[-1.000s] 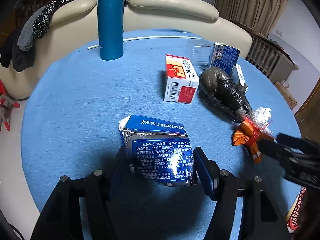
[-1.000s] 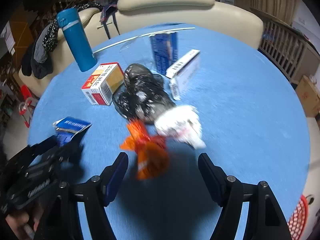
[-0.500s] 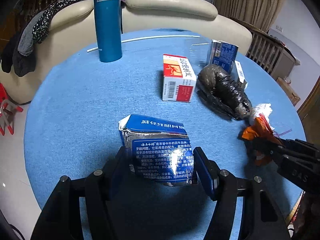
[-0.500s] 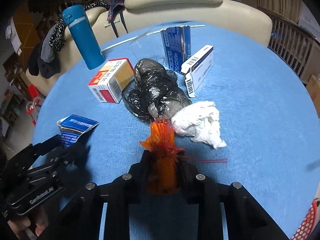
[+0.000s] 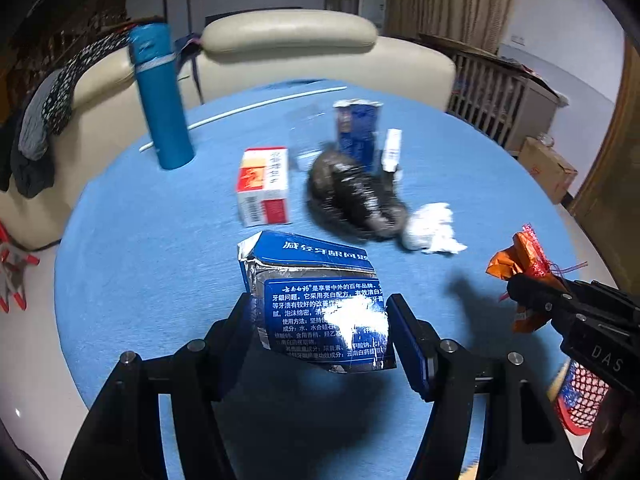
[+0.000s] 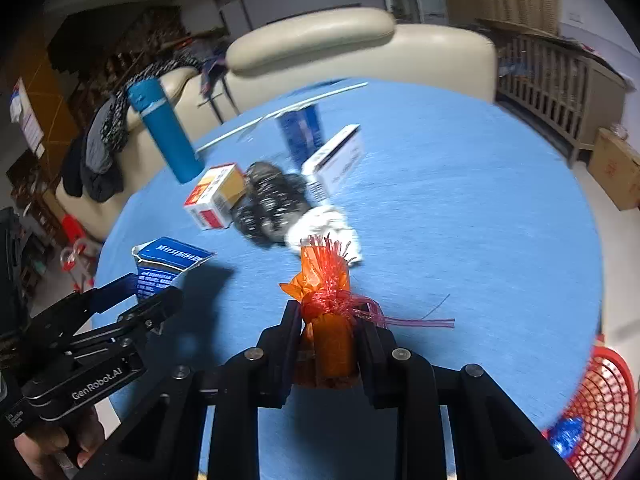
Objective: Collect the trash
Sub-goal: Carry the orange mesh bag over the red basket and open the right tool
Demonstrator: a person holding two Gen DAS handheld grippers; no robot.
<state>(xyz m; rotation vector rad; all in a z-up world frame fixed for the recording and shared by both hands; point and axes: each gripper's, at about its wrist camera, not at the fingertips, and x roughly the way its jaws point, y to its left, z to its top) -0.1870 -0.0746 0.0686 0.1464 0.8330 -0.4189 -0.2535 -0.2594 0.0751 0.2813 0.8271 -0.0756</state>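
My left gripper is shut on a crushed blue toothpaste box and holds it above the blue round table; the box also shows in the right wrist view. My right gripper is shut on an orange wrapper with red netting, lifted off the table; it also shows in the left wrist view. A black plastic bag, a white tissue wad and a red-and-white box lie on the table.
A blue flask stands at the table's far left. A blue carton and a white box lie behind the bag. A red mesh basket sits low beside the table at the right. A cream sofa is behind.
My right gripper closed on the orange wrapper and lifted it off the table. Both grippers have risen and pulled back; the left still holds the blue box.
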